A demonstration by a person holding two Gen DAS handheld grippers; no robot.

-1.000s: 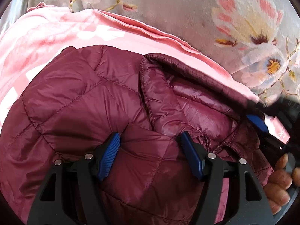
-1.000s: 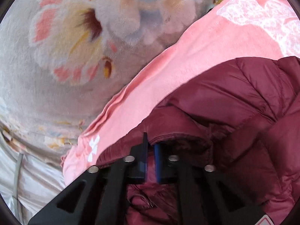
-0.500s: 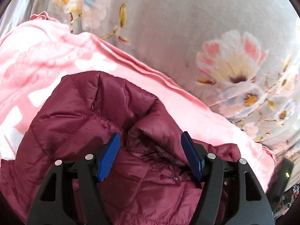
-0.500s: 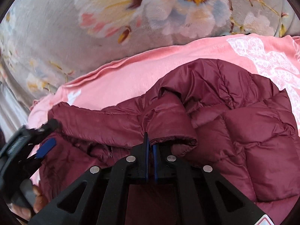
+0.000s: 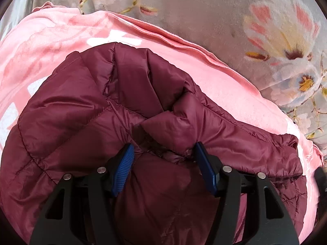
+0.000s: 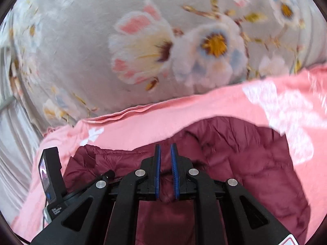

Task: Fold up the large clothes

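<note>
A grey floral bedspread (image 6: pixel 85 47) fills the right wrist view from nine to three o'clock; on it a pink blanket (image 5: pixel 51 36) serves as the folding surface; the maroon puffer jacket (image 5: pixel 85 112) lies bunched on that blanket, at the centre and six o'clock of the left wrist view, only partly folded, I judge. The left gripper (image 5: pixel 164 153) straddles a puffy ridge, its jaws closing, pads at its flanks, probably gathering a fold; the right gripper (image 6: pixel 165 159) is opening, nothing pinched between its blue pads (image 6: pixel 157 163), apparently letting go.
</note>
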